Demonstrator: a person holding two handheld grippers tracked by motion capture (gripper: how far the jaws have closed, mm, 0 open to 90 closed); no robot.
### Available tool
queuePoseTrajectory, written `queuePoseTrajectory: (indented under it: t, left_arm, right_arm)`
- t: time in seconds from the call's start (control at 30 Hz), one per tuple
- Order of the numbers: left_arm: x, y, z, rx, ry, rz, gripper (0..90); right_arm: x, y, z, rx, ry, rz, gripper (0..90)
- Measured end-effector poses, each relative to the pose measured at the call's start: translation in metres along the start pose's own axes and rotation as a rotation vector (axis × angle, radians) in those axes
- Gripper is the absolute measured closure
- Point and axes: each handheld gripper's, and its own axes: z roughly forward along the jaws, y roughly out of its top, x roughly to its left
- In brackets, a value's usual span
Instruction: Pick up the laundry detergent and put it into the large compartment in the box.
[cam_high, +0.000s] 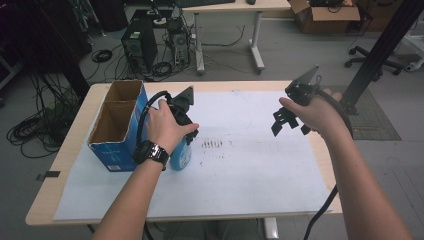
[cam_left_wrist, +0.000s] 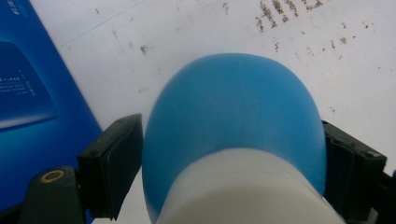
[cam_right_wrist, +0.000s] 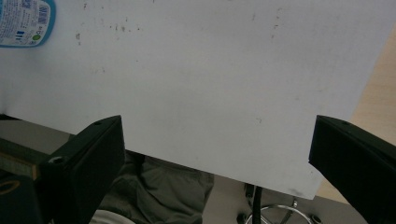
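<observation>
— Where's the blue plastic bottle (cam_high: 181, 154) with the white neck?

— Standing on the white sheet (cam_high: 240, 165) that covers the wooden bench (cam_high: 70, 150), near the person's side, its long axis upright and its top pointing up into the left gripper (cam_high: 186, 131). In the left gripper view the bottle's (cam_left_wrist: 233, 116) rounded blue shoulder sits between the two black jaws.

— Is it gripped?

— The right jaw looks to be against the bottle; on the left a thin gap seems to remain, though it is too close to tell for sure. The jaws stand about half open around it.

— And the other hand?

— The right gripper (cam_high: 289, 122) hangs above the sheet, well apart from the bottle, jaws wide and nothing between them. Its own view looks down past the sheet's near edge.

— What crowds the bottle?

— An open blue cardboard box (cam_high: 117, 125) with two compartments stands just beside it on the left. To the right lie dark smudges (cam_high: 212, 144) on the sheet. Beyond the bench, a black computer tower (cam_high: 139, 47) with cables on the floor.
</observation>
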Motion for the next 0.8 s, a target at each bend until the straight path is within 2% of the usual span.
queuePoseTrajectory:
  t: [0.8]
  left_arm:
    - [-0.0012,-0.0002,-0.0019,0.006,0.003,-0.014,25.7]
  right_arm:
    - [-0.0009,-0.0011,0.0005,0.003,-0.001,0.002,3.8]
